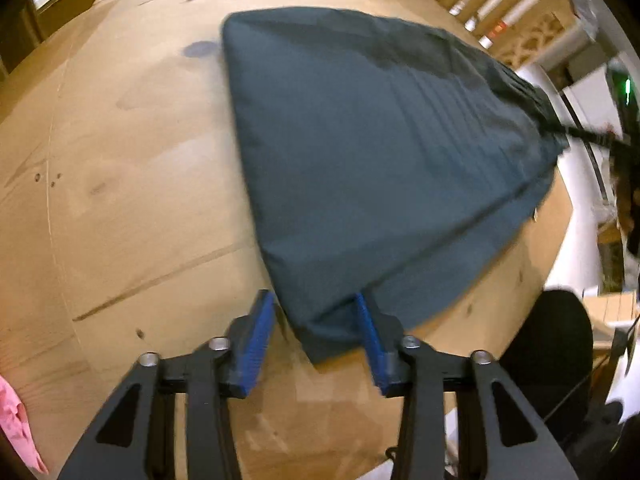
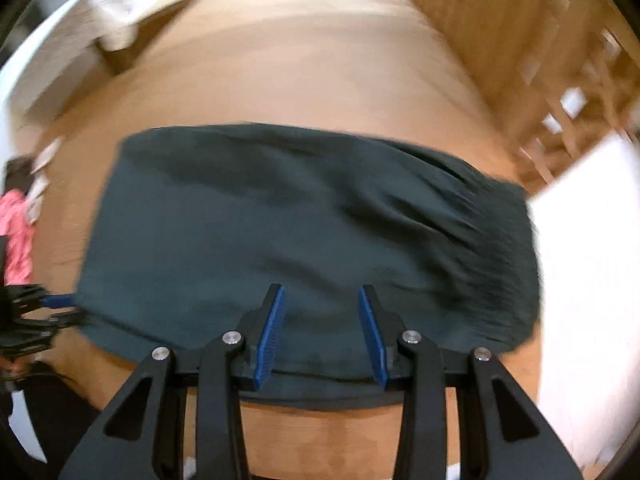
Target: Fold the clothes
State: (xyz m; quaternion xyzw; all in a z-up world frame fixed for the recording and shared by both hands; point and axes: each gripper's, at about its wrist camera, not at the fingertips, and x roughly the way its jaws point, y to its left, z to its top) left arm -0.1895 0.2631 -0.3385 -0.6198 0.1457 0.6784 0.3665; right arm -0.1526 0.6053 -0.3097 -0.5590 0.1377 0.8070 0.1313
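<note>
A dark teal garment (image 1: 380, 152) lies folded flat on the wooden table (image 1: 120, 160). In the left wrist view its near corner reaches in between the blue pads (image 1: 262, 332) of my left gripper (image 1: 313, 296). The jaws stand apart around that corner; the right pad touches the cloth's edge and the left pad sits just beside it. In the right wrist view my right gripper (image 2: 321, 288) is open over the garment (image 2: 300, 208) near its front edge, with nothing pinched. The left gripper (image 2: 44, 308) shows at the garment's left end.
A pink cloth (image 2: 16, 232) lies at the table's left side, also seen at the lower left in the left wrist view (image 1: 16, 420). A slatted wooden rack (image 1: 500, 0) stands beyond the table. A black chair (image 1: 552, 344) is near the front right edge. Bare wood lies left of the garment.
</note>
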